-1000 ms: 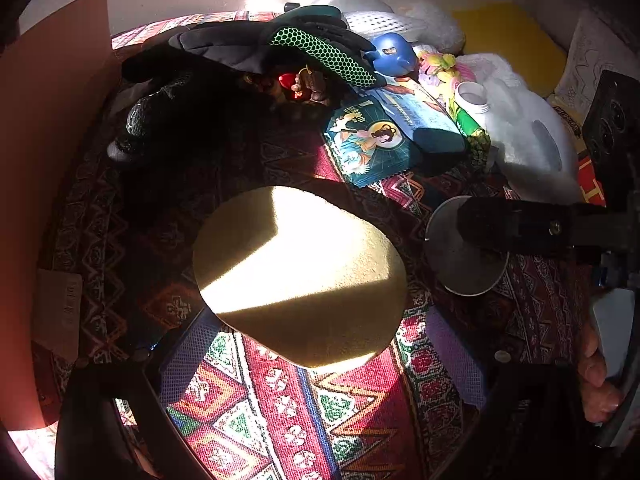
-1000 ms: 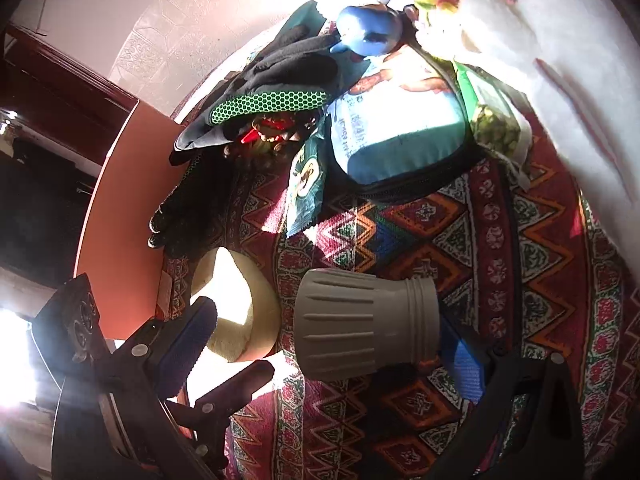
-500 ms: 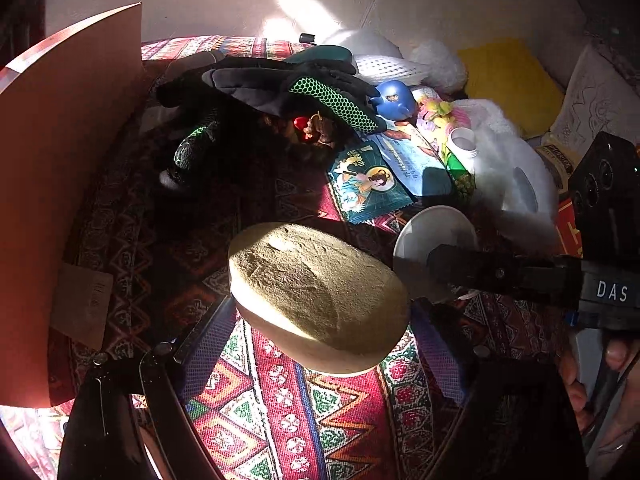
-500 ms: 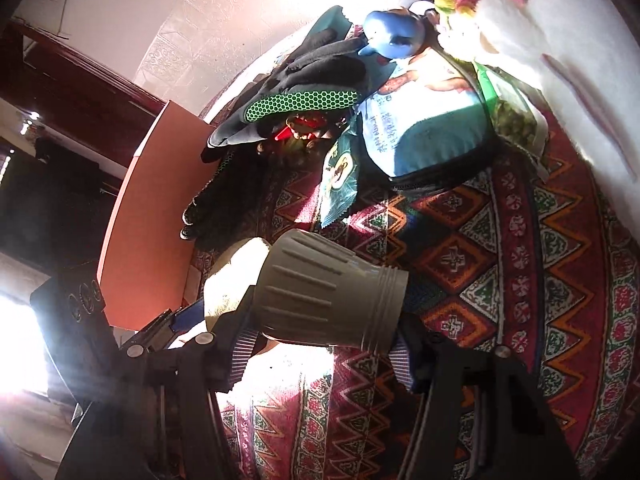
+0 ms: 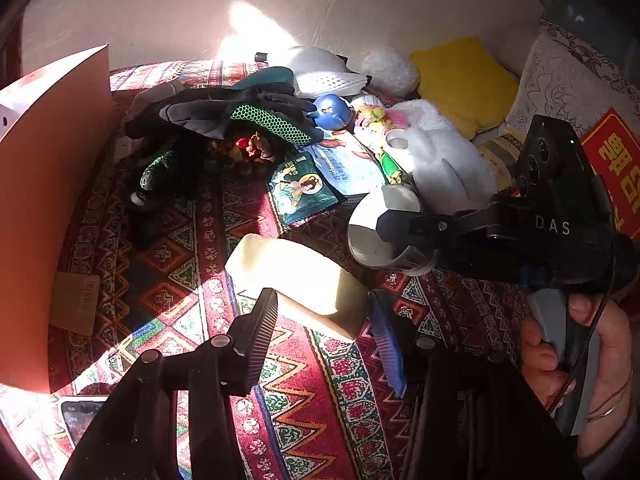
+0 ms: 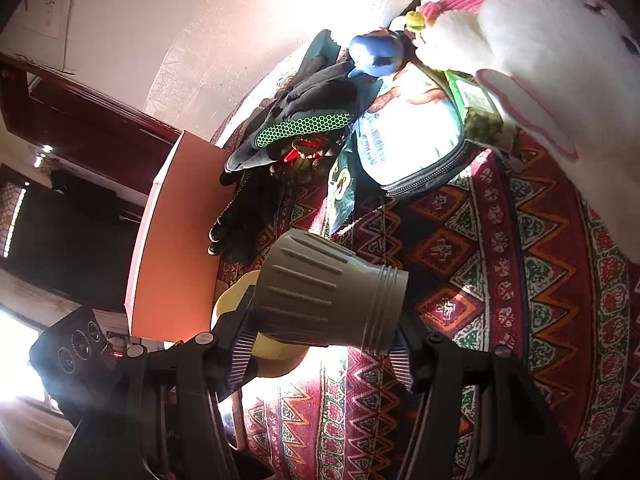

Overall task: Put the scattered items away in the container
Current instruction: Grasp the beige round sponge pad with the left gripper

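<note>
A pale yellow sponge (image 5: 298,280) is held between the fingers of the left claw (image 5: 324,332), which are closing on it; the left pad is pressed against its near edge, while contact at the blue right pad is hard to judge in the glare. The sponge is raised above the patterned cloth (image 5: 312,408). A ribbed grey cup (image 6: 326,304) is clamped sideways between the fingers of the right claw (image 6: 320,354), its rim turned to the right. Ahead of both claws, black gloves (image 5: 240,116), a blue toy (image 5: 332,110) and a blue pouch (image 6: 408,128) are piled on the cloth. To the left of both claws an orange box (image 5: 52,200) is stood. Only in the left view are the right claw's body and the hand (image 5: 576,360) gripping its handle seen, together with the cup's pale base; only in the right view are the cup's ribs and the sponge behind it seen.
</note>
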`<state>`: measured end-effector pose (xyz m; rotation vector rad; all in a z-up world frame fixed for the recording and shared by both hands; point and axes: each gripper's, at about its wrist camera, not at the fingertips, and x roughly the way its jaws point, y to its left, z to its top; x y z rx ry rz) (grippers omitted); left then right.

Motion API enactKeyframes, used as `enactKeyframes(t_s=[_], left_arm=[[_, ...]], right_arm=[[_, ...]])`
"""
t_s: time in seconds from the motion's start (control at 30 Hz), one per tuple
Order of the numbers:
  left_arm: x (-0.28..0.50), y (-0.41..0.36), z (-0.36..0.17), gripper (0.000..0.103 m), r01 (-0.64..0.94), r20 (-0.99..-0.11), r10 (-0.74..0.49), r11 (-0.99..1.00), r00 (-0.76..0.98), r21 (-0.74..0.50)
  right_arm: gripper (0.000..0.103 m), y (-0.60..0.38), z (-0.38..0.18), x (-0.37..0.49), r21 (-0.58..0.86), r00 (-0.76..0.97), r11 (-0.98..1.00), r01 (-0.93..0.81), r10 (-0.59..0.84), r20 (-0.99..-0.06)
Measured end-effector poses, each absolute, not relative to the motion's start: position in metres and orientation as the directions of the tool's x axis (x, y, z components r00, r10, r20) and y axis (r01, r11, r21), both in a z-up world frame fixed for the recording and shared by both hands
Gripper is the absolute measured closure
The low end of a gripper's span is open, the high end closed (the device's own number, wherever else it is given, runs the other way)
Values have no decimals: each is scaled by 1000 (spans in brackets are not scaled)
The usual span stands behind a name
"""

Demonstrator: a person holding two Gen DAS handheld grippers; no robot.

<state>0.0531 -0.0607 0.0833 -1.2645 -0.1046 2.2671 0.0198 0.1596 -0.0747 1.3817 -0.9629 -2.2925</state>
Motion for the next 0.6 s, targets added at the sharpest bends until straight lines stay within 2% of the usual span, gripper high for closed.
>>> enactKeyframes(t_s=[0.07, 0.1, 0.13, 0.2, 0.3, 0.4, 0.6], left_arm=[[49, -62, 75, 57, -399, -778, 503, -846, -376, -354], [47, -64, 69, 49, -373, -790, 490, -856, -369, -357], [44, -67, 63, 32, -338, -804, 465, -874, -370, -349], [36, -79, 52, 16, -253, -820, 440, -895, -365, -368], [26, -101, 44, 15, -147, -802, 492, -869, -340, -472], [19, -112, 42, 5, -96, -788, 501, -859, -359, -502], [7, -124, 23, 4, 14, -757, 570, -796, -320, -606]], right_arm=[[47, 157, -77, 18, 672, -490, -735, -88, -556, -672], [47, 156, -79, 18, 673, -483, -734, -90, -559, -674], [47, 155, -81, 18, 675, -475, -732, -89, -565, -675], [47, 151, -85, 17, 678, -458, -730, -89, -574, -678], [47, 143, -89, 15, 671, -433, -737, -75, -583, -688], [47, 133, -93, 14, 677, -408, -734, -58, -601, -687], [47, 123, -97, 10, 682, -395, -730, -51, -612, -685]])
